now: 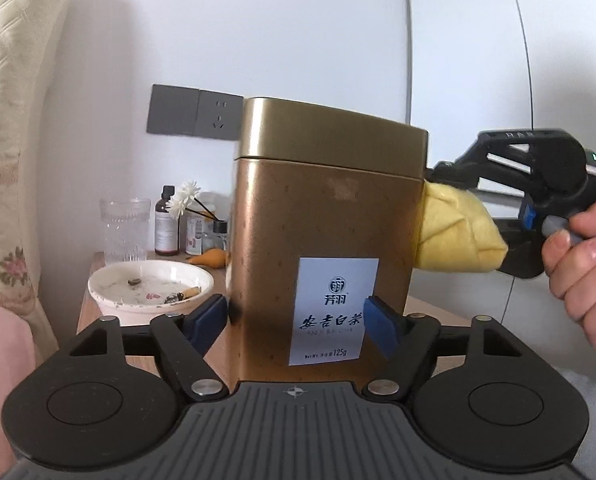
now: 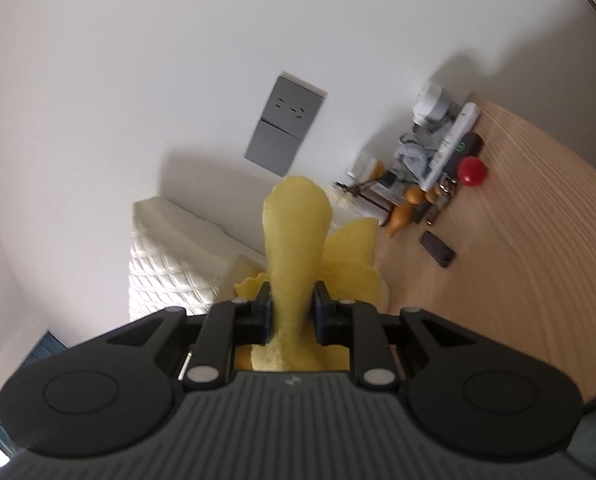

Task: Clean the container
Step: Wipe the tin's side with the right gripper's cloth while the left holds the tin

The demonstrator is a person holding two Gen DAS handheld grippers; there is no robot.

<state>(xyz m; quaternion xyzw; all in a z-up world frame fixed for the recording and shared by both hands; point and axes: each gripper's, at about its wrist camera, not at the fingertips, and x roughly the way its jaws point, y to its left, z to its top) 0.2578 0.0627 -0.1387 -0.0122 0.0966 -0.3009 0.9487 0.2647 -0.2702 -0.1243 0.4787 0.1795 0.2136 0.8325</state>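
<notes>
A gold rectangular tea tin (image 1: 318, 220) with a lid and a white label stands upright in the left wrist view. My left gripper (image 1: 298, 322) is shut on its lower part, a blue pad on each side. My right gripper (image 1: 510, 240) comes in from the right, shut on a folded yellow cloth (image 1: 458, 232) that touches the tin's right side. In the right wrist view the cloth (image 2: 293, 240) sticks up between the shut fingers of my right gripper (image 2: 291, 312); the tin is not seen there.
A white dish (image 1: 149, 288) with cigarette butts, a ribbed glass (image 1: 125, 228), a brown bottle (image 1: 166, 224) and small jars sit on the wooden bedside table (image 1: 89, 304). A grey wall socket (image 1: 195, 112) and a cream headboard (image 1: 5, 140) are behind. A red ball (image 2: 472, 172) and phone (image 2: 437, 249) lie on the table.
</notes>
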